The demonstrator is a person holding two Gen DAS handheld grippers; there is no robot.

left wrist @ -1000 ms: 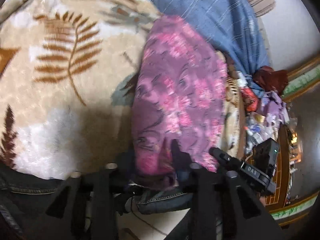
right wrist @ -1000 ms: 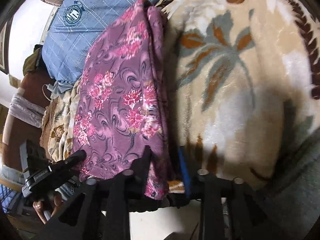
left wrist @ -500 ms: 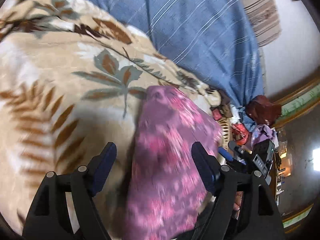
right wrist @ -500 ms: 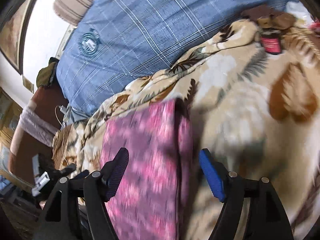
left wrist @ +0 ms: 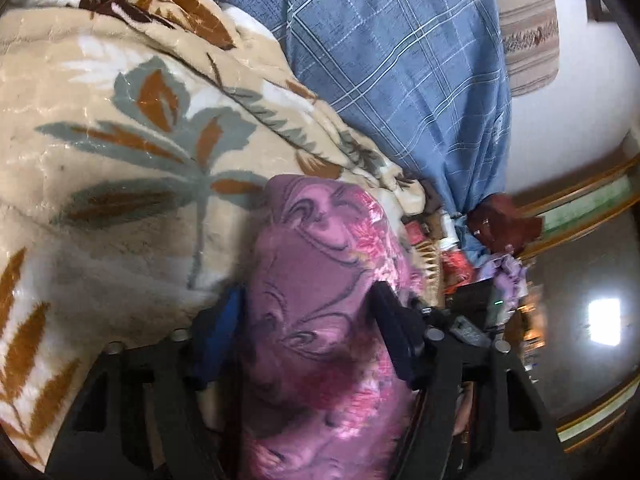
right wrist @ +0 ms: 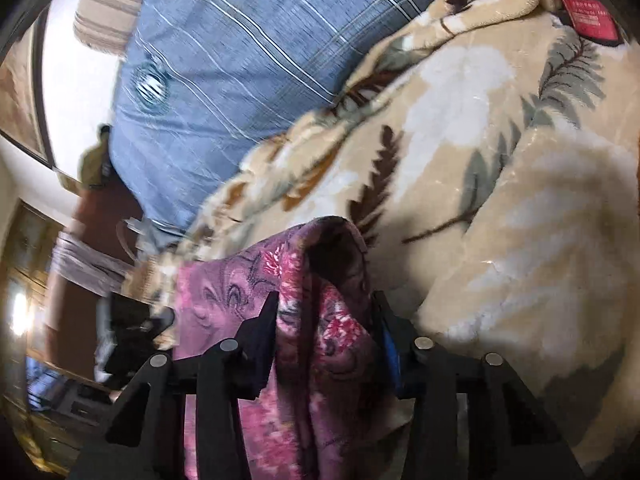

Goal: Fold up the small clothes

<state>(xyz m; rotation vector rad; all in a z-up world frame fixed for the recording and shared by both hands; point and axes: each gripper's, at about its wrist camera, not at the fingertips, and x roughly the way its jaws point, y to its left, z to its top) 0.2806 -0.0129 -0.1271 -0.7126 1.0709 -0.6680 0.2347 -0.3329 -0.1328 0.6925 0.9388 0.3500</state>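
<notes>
While each gripper's fingers pinch it — left gripper (left wrist: 310,320), right gripper (right wrist: 326,324) — the purple floral garment (left wrist: 320,300) drapes over the leaf-print blanket (left wrist: 120,140).

Showing purple-mauve on the folded cloth (left wrist: 320,280), patterned with bright pink flowers and dark swirling lines. Spreading cream-beige across the fleece blanket (left wrist: 120,160), printed with grey-green fronds, rust-brown and dark brown leaves and white patches. Carrying a red label (right wrist: 588,16) near its upper edge. Displaying denim blue on the sheet (left wrist: 400,60), crossed by thin white check lines, with a round pale emblem (right wrist: 150,84). Striping tan and brown over the pillow (left wrist: 528,32).
</notes>
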